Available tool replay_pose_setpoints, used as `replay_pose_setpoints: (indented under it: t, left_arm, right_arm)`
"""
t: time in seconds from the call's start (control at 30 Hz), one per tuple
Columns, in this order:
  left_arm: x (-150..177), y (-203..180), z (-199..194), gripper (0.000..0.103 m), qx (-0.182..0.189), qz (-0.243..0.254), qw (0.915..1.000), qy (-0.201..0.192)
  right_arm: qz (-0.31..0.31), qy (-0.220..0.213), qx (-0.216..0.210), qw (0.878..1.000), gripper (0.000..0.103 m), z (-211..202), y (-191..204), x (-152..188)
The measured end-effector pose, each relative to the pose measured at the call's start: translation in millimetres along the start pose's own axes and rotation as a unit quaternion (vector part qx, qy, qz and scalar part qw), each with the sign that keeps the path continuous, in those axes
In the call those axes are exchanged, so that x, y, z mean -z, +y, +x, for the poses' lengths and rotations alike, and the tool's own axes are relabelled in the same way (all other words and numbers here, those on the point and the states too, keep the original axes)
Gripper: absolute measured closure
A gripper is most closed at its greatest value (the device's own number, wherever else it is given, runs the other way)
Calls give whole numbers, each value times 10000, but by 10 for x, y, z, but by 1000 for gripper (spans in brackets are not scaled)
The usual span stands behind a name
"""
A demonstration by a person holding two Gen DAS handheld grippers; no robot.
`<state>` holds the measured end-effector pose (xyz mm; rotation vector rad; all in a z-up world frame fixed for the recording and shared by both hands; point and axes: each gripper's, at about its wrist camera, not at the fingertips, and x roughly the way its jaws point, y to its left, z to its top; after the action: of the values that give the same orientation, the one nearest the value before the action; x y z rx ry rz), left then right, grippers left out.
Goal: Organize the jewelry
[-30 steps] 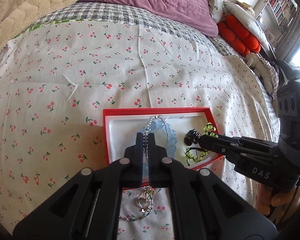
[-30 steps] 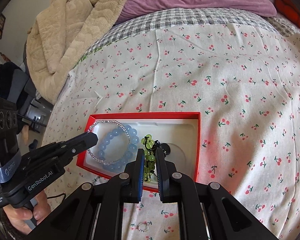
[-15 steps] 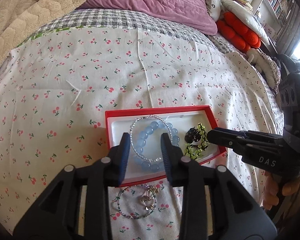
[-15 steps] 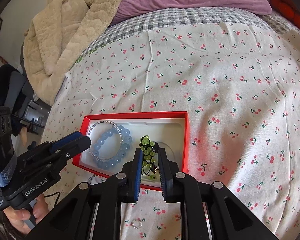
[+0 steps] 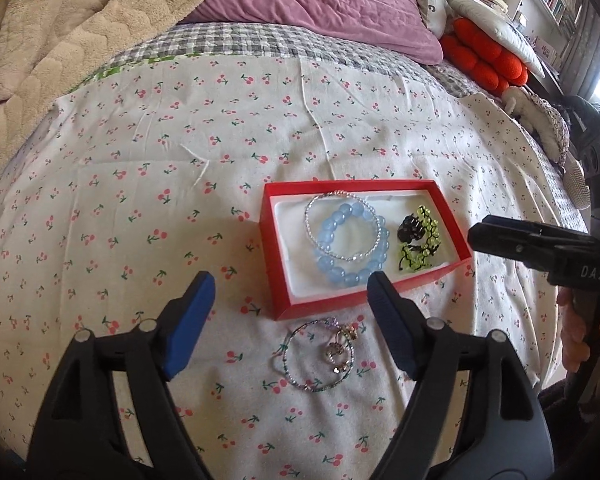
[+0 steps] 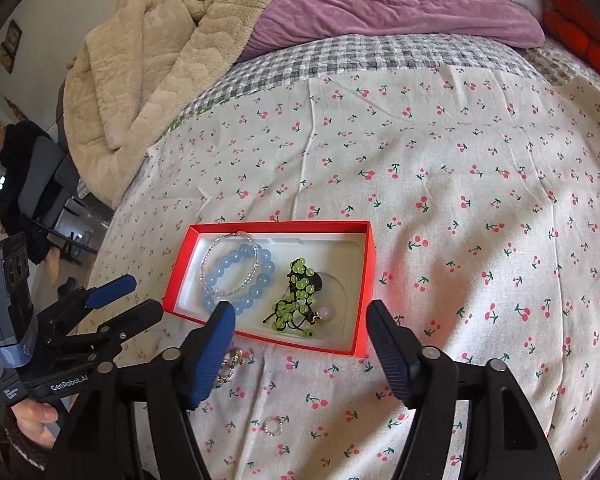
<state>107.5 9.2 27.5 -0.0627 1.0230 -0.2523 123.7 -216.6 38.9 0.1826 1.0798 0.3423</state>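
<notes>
**A:** Where did the jewelry sit?

**B:** Most of it lay in the red box [image 5: 284,276] on the cherry-print bedsheet [image 5: 140,200]. A blue bead bracelet [image 5: 354,246] lay in the left half with a thin silver bead bracelet [image 5: 342,226] resting across it. Beside them, toward the right, was a green bead bracelet [image 5: 420,244] on black cord, touching a small dark piece I couldn't identify.

**A:** Anything outside the box?

**B:** Yes. A wire bangle with charms [image 5: 318,354] lay on the sheet just in front of the box's near wall, and from the right wrist camera a small ring [image 6: 273,427] sat nearer still, apart from the box.

**A:** And the grippers?

**B:** The left gripper [image 5: 290,326] had its jaws spread wide, holding nothing, with the bangle lying between its blue pads [image 5: 188,322]. The right gripper [image 6: 300,350] was just as wide and empty, positioned over the box's near edge. In the left camera it appeared off the box's right side.

**A:** Surroundings?

**B:** A beige blanket [image 6: 148,64] and a purple quilt [image 5: 320,0] lay at the far end of the bed.
</notes>
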Motion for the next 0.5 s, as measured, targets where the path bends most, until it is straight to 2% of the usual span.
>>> replay_pose_setpoints:
  t: [0.33,0.5]
  left_arm:
    - [273,131,55,18,-380,110,9986,355]
    - [369,164,101,18,-413,189,9976,520]
  right_arm:
    - [-280,216,23,9994,28,16,94,240]
    - [-380,377,117,9985,27,71,119,365]
